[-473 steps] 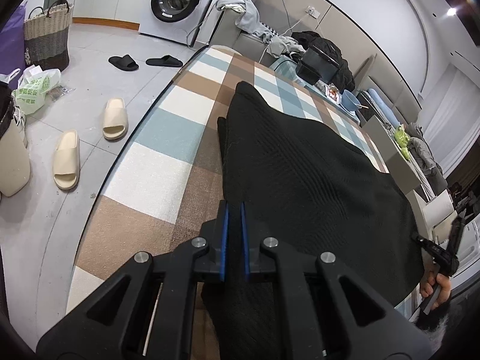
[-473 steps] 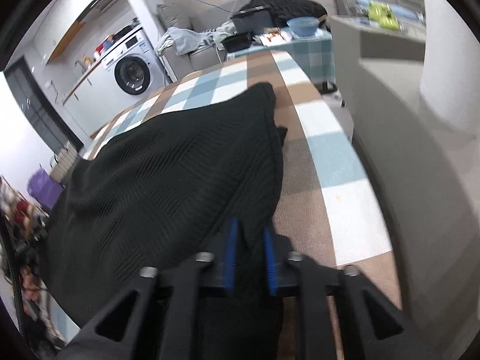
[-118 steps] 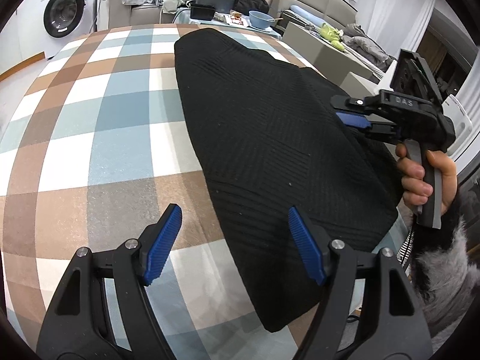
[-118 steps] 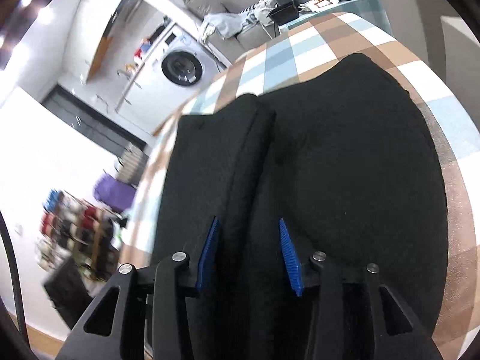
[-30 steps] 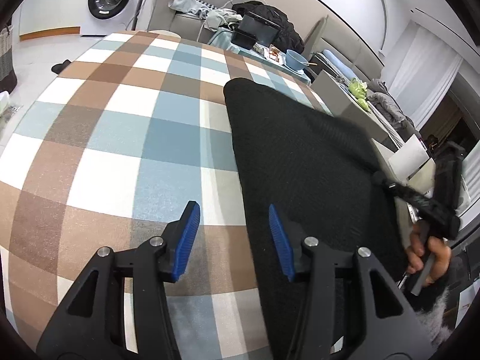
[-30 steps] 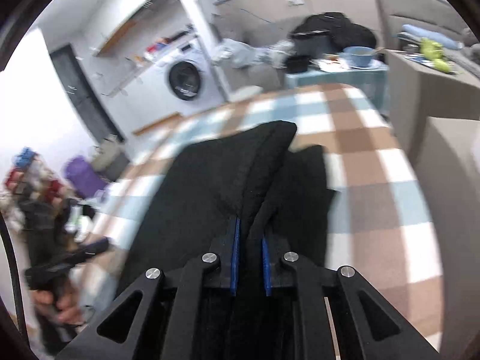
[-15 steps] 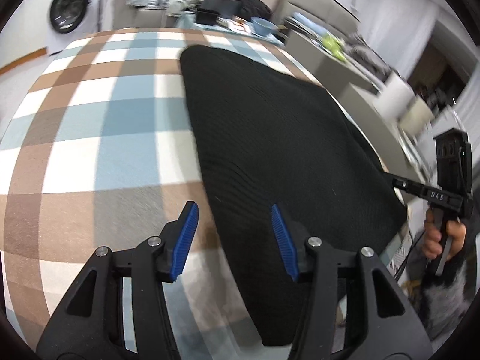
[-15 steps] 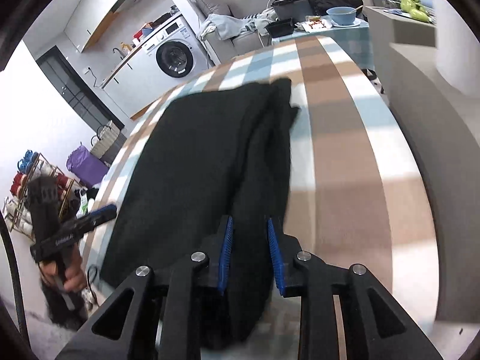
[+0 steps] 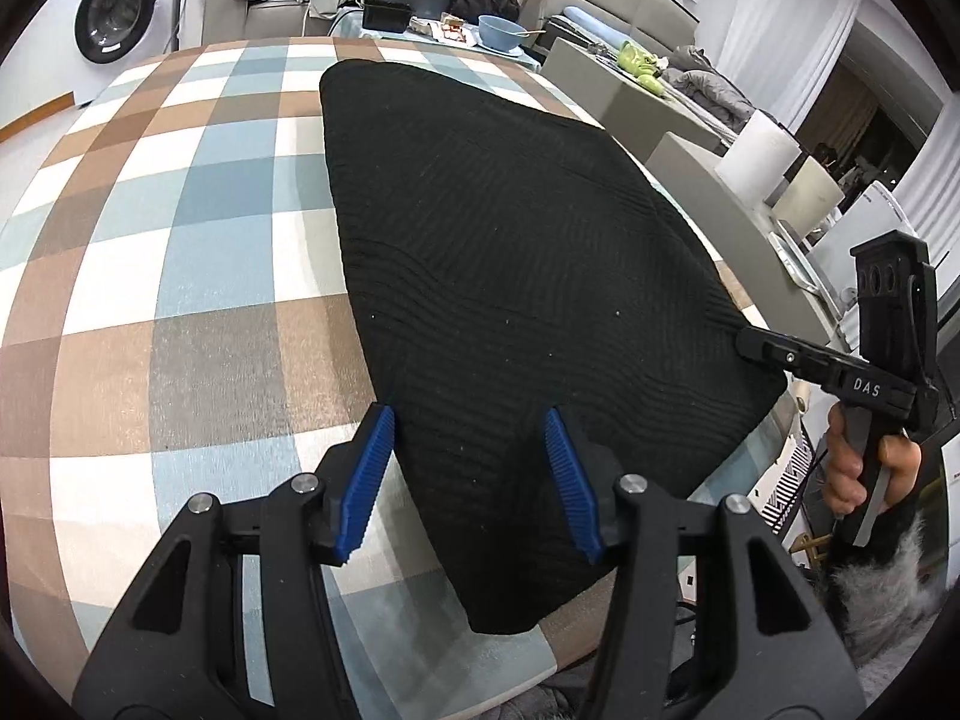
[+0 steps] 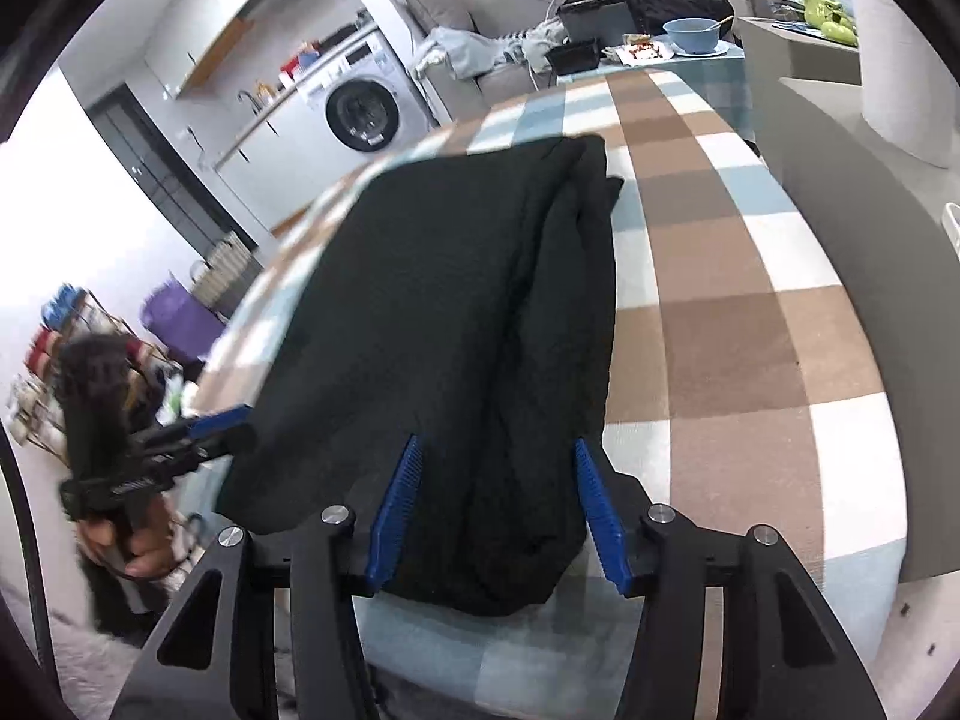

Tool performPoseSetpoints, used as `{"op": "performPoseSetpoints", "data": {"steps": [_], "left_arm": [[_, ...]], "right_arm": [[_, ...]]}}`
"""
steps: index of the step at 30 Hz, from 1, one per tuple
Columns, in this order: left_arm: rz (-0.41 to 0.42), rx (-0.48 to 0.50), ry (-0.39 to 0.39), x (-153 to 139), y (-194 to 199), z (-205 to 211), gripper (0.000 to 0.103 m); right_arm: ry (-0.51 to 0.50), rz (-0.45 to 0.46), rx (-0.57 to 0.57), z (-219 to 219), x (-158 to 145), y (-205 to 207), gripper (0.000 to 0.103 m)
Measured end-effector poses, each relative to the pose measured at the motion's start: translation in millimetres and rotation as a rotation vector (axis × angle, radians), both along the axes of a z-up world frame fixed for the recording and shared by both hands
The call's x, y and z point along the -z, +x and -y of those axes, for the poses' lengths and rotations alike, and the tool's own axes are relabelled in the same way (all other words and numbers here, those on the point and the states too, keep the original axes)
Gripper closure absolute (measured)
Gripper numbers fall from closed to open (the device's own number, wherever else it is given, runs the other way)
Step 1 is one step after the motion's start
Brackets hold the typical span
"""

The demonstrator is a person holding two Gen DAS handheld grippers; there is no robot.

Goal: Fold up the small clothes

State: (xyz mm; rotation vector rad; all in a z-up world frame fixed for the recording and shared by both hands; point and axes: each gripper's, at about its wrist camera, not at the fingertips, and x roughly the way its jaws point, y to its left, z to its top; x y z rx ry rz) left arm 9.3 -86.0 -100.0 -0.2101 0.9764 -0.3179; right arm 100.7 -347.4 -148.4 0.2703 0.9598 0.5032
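Note:
A black knit garment (image 9: 510,252) lies folded lengthwise on the checked table (image 9: 180,252), its near end at the table's front edge. My left gripper (image 9: 468,474) is open, its blue fingers straddling the garment's near left corner. In the right wrist view the garment (image 10: 456,312) shows a doubled layer along its right side. My right gripper (image 10: 498,498) is open over the garment's near right end. Each gripper shows in the other's view: the right one (image 9: 756,348) at the garment's right edge, the left one (image 10: 222,426) at its left corner.
A low side table with a blue bowl (image 9: 504,30) and a black tray stands beyond the table's far end. A washing machine (image 9: 114,6) is at the back left. A grey counter (image 10: 840,192) runs along the table's right side.
Both grippers have opened wider. The right gripper, shut on the garment's fold a second ago, has let it go and the fold now lies flat. The left gripper has moved onto the garment's near corner.

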Motion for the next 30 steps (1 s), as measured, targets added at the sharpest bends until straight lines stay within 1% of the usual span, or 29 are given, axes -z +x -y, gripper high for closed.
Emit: {"op": "performPoseSetpoints", "data": {"steps": [2, 3, 4, 5, 6, 7, 8, 9, 13, 18, 21, 23, 27, 30], "left_arm": [[0.012, -0.001, 0.011, -0.6, -1.5, 1.3, 0.054], [0.02, -0.003, 0.01, -0.9, -1.4, 1.4, 0.054], [0.027, -0.005, 0.013, -0.7, -1.1, 1.4, 0.059], [0.031, -0.007, 0.02, -0.5, -0.4, 1.4, 0.066], [0.032, -0.013, 0.032, 0.3, 1.5, 1.1, 0.079], [0.029, -0.015, 0.046, 1.2, 4.0, 0.8, 0.083], [0.026, -0.019, 0.049, 1.8, 6.4, -0.2, 0.084], [0.024, -0.019, 0.043, 1.9, 7.9, -1.6, 0.084], [0.037, -0.018, 0.048, -0.3, 18.2, -7.2, 0.084], [0.035, -0.054, 0.07, -0.1, 42.0, -23.4, 0.084], [0.033, -0.087, 0.104, 0.2, 62.1, -37.5, 0.084], [0.025, -0.112, 0.113, 0.5, 75.9, -48.5, 0.084], [0.04, -0.165, 0.151, -4.3, 101.3, -72.0, 0.084], [0.036, -0.219, 0.139, -3.6, 111.0, -90.2, 0.084]], "right_arm": [[-0.004, 0.009, -0.004, -3.0, 2.1, -0.9, 0.05], [-0.01, 0.014, -0.004, -4.0, 2.8, -0.3, 0.052], [-0.005, 0.011, -0.003, -3.8, 3.9, 0.5, 0.055], [0.001, 0.003, -0.003, -4.0, 5.1, 2.1, 0.066], [-0.002, 0.001, 0.001, -4.9, 5.5, 3.2, 0.07], [-0.012, 0.004, -0.005, -7.3, 5.4, 4.3, 0.073], [-0.02, 0.004, -0.006, -9.3, 5.3, 4.9, 0.076], [-0.023, -0.004, -0.003, -11.7, 5.5, 6.9, 0.077], [-0.04, -0.016, -0.012, -24.2, 8.1, 20.8, 0.078], [-0.055, -0.009, -0.043, -48.9, 7.2, 45.3, 0.078], [-0.058, -0.011, -0.055, -66.0, 6.7, 64.1, 0.078], [-0.045, -0.021, -0.048, -75.6, 6.6, 79.3, 0.078], [-0.025, -0.011, -0.037, -97.4, 7.0, 109.4, 0.078], [-0.017, 0.013, -0.023, -112.1, 7.3, 119.2, 0.077]]}}
